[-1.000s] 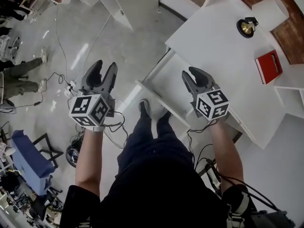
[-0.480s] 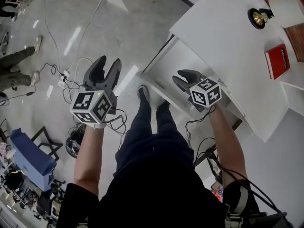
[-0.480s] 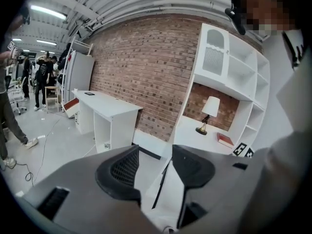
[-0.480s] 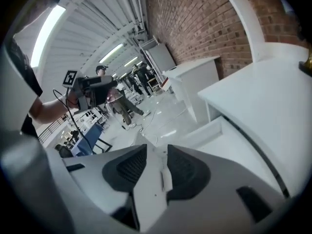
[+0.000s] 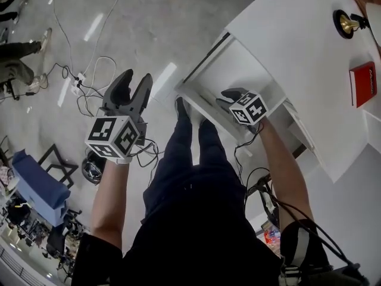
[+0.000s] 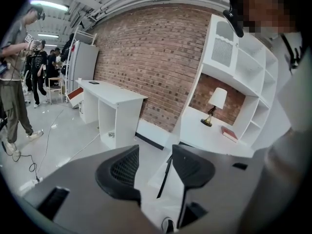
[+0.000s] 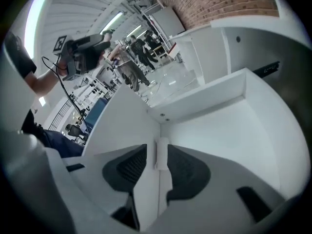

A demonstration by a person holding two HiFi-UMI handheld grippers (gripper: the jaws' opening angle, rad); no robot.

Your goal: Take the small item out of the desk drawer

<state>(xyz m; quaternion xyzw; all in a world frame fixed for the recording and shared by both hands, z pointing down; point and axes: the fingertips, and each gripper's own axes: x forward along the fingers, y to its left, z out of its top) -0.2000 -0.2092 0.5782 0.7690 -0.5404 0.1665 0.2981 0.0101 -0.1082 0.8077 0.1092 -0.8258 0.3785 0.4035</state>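
The white desk [image 5: 286, 28] has its drawer [image 5: 238, 64] pulled out toward me. My right gripper [image 5: 225, 98] reaches down into the drawer at its near wall. In the right gripper view a small white item [image 7: 162, 149] stands upright against the drawer's wall [image 7: 204, 99], close to a corner. It sits between the tips of the right gripper [image 7: 156, 154]; the jaws stand apart and the pads do not press on it. My left gripper [image 5: 132, 81] hangs open over the floor, left of the drawer, with nothing between its fingers [image 6: 124, 167].
A brass lamp [image 5: 345, 22] and a red book [image 5: 363, 83] lie on the desk top. My legs and shoes [image 5: 181, 109] stand just before the drawer front. Cables [image 5: 77, 82] cross the floor on the left. Another white desk [image 6: 112, 99] and bystanders are farther off.
My right gripper has gone down and forward into the drawer, up to its near wall. The left gripper has stayed about where it was, open.
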